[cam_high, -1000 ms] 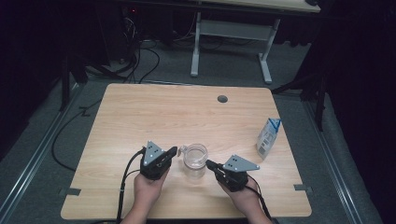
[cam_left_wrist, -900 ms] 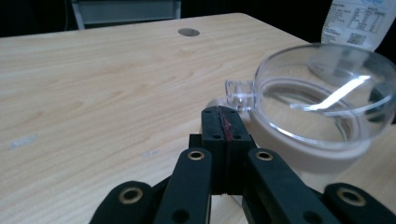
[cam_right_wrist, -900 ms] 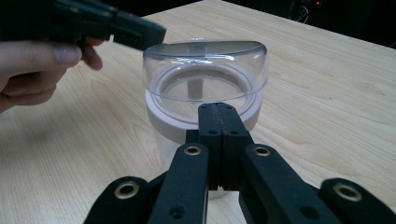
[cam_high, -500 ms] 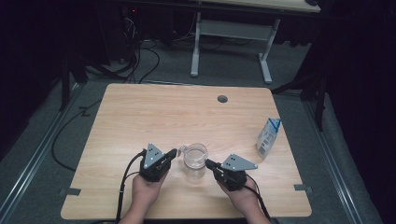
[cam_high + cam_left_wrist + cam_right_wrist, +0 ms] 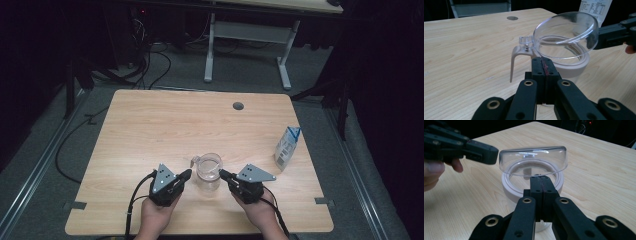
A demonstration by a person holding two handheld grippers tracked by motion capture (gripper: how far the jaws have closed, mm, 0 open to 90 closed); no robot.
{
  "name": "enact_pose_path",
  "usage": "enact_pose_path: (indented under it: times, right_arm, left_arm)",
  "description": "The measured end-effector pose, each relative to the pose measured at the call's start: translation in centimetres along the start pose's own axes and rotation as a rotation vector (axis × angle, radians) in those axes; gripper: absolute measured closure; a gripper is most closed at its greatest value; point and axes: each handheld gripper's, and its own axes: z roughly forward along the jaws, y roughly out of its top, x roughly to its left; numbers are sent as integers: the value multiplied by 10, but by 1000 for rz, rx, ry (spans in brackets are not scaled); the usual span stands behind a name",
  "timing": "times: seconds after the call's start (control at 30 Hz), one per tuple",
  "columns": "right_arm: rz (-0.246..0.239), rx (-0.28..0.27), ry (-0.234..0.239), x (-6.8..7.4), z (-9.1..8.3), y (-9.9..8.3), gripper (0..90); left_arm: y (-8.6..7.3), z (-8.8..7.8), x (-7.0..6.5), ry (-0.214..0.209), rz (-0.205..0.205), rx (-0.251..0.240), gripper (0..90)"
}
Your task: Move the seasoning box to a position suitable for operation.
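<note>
Clear jug (image 5: 208, 172) had whitish rim, worktop (image 5: 165, 125) was light wood grain, carton (image 5: 287, 148) white with blue top.

The surface (image 5: 165, 125) is light wood-grain laminate with a round grommet hole (image 5: 238, 106) toward 12 o'clock. Grey carpeted floor (image 5: 60, 135) surrounds it, crossed by black cables (image 5: 150, 70) at 11 o'clock and a metal floor rail (image 5: 35, 175) at 9 o'clock. A white-legged desk frame (image 5: 250, 40) stands at 12 o'clock; the room beyond is unlit.
</note>
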Motion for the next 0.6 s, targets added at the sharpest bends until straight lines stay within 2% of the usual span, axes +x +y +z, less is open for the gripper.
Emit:
enact_pose_path:
  times: [0.2, 0.4, 0.6]
  right_arm:
    - [-15, -2, 9, 1, 1, -1, 898]
    - [-17, -6, 14, 4, 1, 0, 897]
    - [-18, -10, 12, 4, -1, 0, 898]
  left_arm:
    - [-2, 3, -7, -42, -29, -8, 887]
    - [-4, 6, -16, -66, -20, -8, 890]
    - [-5, 12, -20, -91, -32, 3, 898]
